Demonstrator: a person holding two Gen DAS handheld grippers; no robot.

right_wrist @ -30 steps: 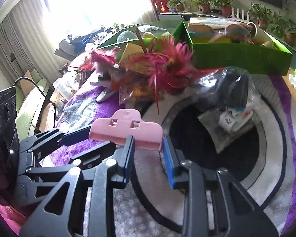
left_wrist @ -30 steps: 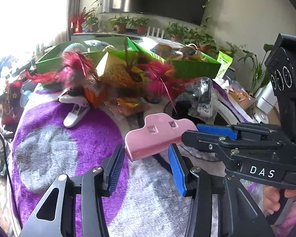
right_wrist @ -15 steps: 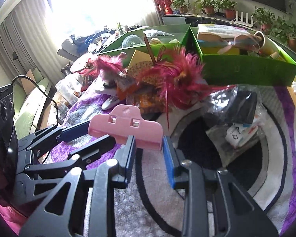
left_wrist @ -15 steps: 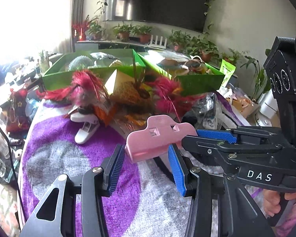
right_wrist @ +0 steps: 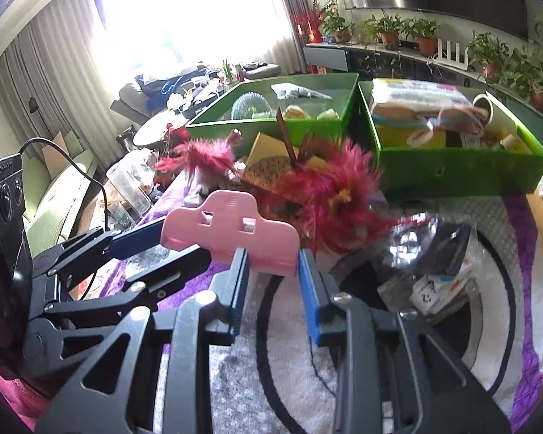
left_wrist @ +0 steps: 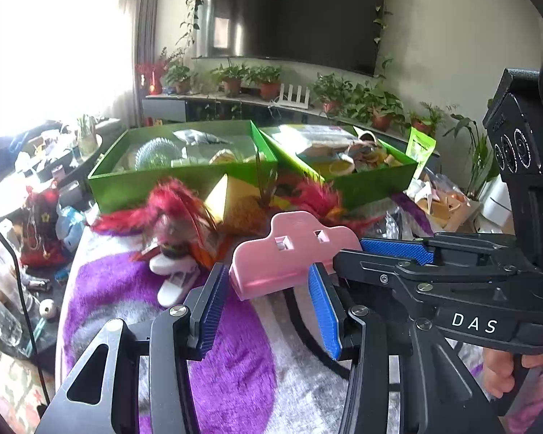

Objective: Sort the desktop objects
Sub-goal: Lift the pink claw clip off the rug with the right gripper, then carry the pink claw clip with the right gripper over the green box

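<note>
1. Clip, pink, is the landmark: it hangs above the purple-and-grey rug, gripped from both sides.
2. Rug spreads beneath the clip and carries everything else.
3. Left box, green and open-topped, sits beyond the clip to its left; it holds a spiky ball and wrapped items.
4. Right box, also green, sits beyond the clip to its right, touching the left box at a corner; tape rolls and paper fill it.
5. Feather toys, red and pink, lie between the clip and the boxes.
6. Plastic bag lies right of the clip on the rug.
7. White clip lies left of the pink one, beside the feathers.
8. Left gripper: its blue pads press the clip's left end; jaws clamped on the clip.
9. Right gripper: its jaws are likewise clamped, on the clip's right end.
</note>
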